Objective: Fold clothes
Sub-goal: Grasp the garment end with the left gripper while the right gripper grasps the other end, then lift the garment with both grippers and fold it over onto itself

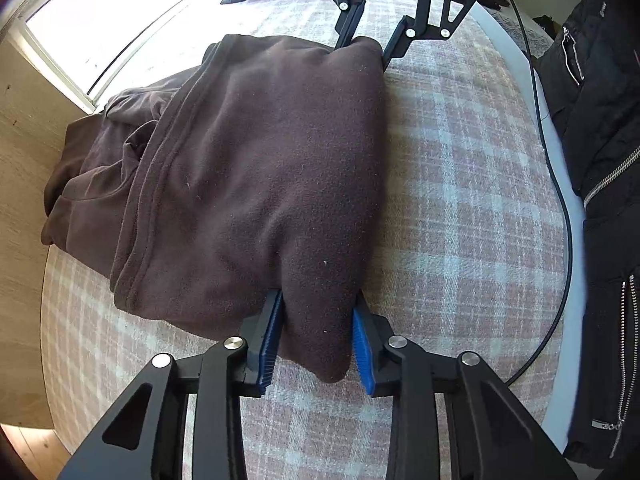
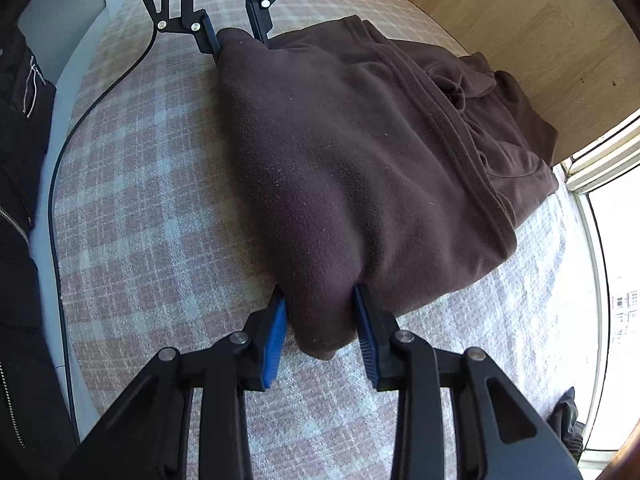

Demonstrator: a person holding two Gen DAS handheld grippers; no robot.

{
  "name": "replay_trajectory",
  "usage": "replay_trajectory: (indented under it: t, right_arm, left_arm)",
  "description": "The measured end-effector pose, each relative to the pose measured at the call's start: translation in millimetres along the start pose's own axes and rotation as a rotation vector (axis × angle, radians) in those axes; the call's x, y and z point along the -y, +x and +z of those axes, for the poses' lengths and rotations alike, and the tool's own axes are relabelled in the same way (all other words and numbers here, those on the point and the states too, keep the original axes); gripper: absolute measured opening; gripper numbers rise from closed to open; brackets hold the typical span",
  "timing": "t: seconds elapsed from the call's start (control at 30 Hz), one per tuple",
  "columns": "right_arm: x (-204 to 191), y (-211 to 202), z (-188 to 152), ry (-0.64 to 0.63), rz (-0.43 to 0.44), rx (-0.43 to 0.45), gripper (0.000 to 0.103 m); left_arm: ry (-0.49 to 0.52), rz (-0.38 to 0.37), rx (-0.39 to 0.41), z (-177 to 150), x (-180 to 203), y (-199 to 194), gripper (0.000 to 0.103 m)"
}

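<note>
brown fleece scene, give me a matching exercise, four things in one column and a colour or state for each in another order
Things:
1. brown fleece
2. bedcover
3. black jacket
4. cable

States:
A. pink and white plaid, spread flat
B. thin, black, curving along the bed's edge
C. folded, pinched at two corners by the left tool and right tool
D. dark, with silver zips

Pairs: 1-C, 2-A, 3-D, 4-B

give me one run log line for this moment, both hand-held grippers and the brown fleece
left hand-held gripper: shut on brown fleece corner | right hand-held gripper: shut on brown fleece, other corner | fleece: folded on plaid cover
</note>
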State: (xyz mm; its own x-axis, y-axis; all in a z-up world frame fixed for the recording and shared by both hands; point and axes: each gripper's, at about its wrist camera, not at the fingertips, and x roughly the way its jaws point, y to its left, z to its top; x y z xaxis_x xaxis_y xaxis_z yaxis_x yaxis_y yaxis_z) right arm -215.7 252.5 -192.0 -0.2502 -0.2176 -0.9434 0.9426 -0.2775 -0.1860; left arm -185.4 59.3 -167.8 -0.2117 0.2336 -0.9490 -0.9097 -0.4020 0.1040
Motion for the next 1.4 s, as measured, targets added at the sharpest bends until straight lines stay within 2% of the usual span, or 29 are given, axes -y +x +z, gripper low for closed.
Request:
replay_trajectory:
  t: [0.07, 0.2, 0.37, 0.53, 0.7, 0.9, 1.0, 1.17, 1.4]
  right_arm:
    - [11.1, -6.1, 3.3, 0.024, 0.042, -0.008, 0.028]
    - [26.5, -23.6, 10.6, 0.029, 0.062, -0.008, 0.026]
    - [44.0, -53.9, 17.9, 0.069, 0.035, 0.012, 0.025]
    - [42.8, -90.4, 28.5, 0.093, -0.010, 0.043, 0.024]
    - [9.1, -125.7, 22.8, 0.068, -0.044, 0.058, 0.024]
    - [-31.6, -157.9, 9.9, 0.068, -0.015, 0.041, 0.024]
    - [-36.2, -154.5, 6.7, 0.072, -0.012, 0.037, 0.024]
    - [-10.1, -142.9, 18.1, 0.041, -0.066, 0.035, 0.024]
    - [85.4, -111.5, 55.2, 0.078, -0.100, 0.049, 0.024]
  left_arm:
    - [-0.025, -0.021, 0.011, 4.1, -8.4, -6.5, 0.024]
    - [-0.077, -0.034, 0.060, 19.4, -32.4, -25.0, 0.022]
    - [-0.144, -0.004, 0.134, 20.9, -45.6, -60.0, 0.021]
    - [-0.144, 0.034, 0.185, 19.5, -26.0, -91.9, 0.021]
    - [-0.121, 0.045, 0.198, 20.2, 7.2, -117.9, 0.021]
    - [-0.088, 0.011, 0.203, 19.9, 61.0, -144.5, 0.021]
    - [-0.112, 0.014, 0.203, 19.7, 60.5, -146.0, 0.021]
    - [-0.132, 0.061, 0.218, 26.3, 29.7, -145.9, 0.021]
    - [-0.257, 0.056, 0.249, 33.2, -76.3, -128.2, 0.021]
